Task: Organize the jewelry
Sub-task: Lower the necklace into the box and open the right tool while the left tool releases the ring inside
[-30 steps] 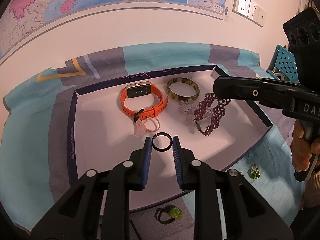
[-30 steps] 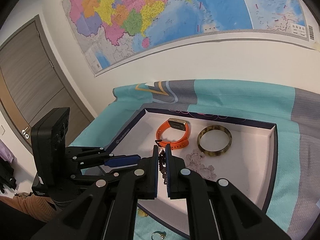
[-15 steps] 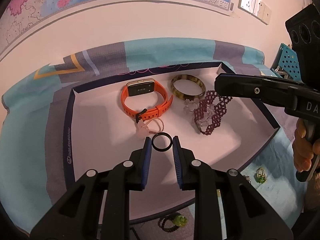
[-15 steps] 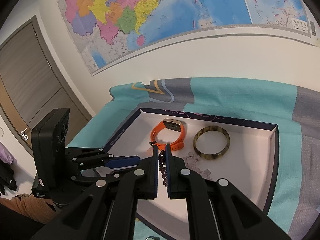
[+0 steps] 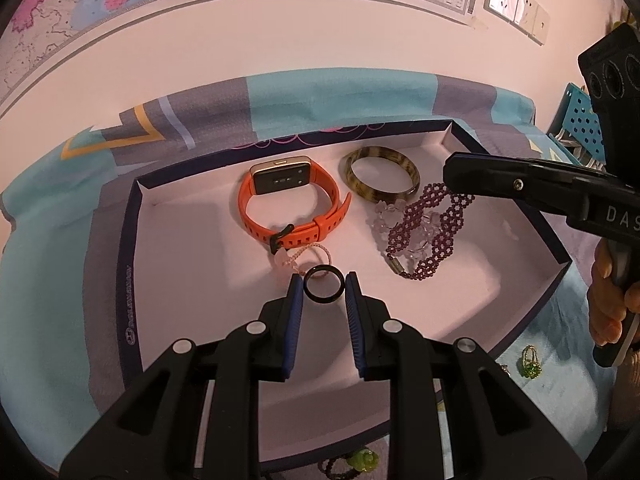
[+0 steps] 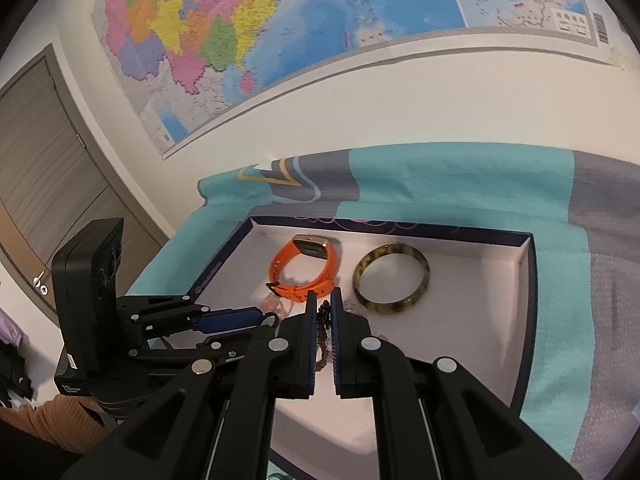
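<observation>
Here, in the left wrist view, the left tool [image 5: 323, 288] pinches a thin black ring [image 5: 323, 289] between its blue tips. The ring is held up flat-on, like a little hoop, above the near middle of the white tray [image 5: 132, 248]. Right behind it, a bit to the left, lies a small pink ring [image 5: 310, 256], and farther back is the orange watch [image 5: 290, 208]. So the tray floor is straight below the ring, and I think it only needs to go down and be let go. To the right lie a brown bangle [image 5: 382, 178] and a purple bead bracelet [image 5: 424, 232]. A green ring [image 5: 530, 362] waits outside the tray, on the cloth at the near right.

In the right wrist view, the right tool [image 6: 324, 310] is pressed nearly together on the purple beads, which hang between its tips. It is over the tray, just near of the bangle.
</observation>
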Demonstrator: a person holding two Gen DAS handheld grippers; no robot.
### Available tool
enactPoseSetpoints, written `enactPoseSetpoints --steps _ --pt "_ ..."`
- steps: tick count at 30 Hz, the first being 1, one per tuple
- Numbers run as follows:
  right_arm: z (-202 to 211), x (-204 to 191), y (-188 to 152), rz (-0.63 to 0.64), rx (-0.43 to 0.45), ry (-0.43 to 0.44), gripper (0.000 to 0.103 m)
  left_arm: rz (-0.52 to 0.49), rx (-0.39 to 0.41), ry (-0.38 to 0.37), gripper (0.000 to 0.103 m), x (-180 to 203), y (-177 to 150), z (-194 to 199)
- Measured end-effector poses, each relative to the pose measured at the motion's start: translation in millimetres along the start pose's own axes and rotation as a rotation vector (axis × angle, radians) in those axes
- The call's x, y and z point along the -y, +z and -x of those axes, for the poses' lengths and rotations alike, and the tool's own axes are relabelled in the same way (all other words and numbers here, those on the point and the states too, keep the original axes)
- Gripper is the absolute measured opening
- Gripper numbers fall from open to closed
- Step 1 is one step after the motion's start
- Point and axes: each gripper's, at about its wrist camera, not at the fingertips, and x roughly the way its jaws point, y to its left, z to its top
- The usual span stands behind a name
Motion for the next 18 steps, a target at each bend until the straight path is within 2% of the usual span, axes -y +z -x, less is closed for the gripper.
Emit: enactPoseSetpoints --steps 14,18 --pt "-8.7 21.7 -5.8 -0.063 -0.028 -0.06 0.008 -0.001 -0.007 0.009 0.023 0.1 2.6 -6.4" --pt "-9.9 24.0 -7.7 -0.068 -0.037 -0.077 0.008 0.004 0.004 -0.007 0.026 -0.6 1.3 -1.8"
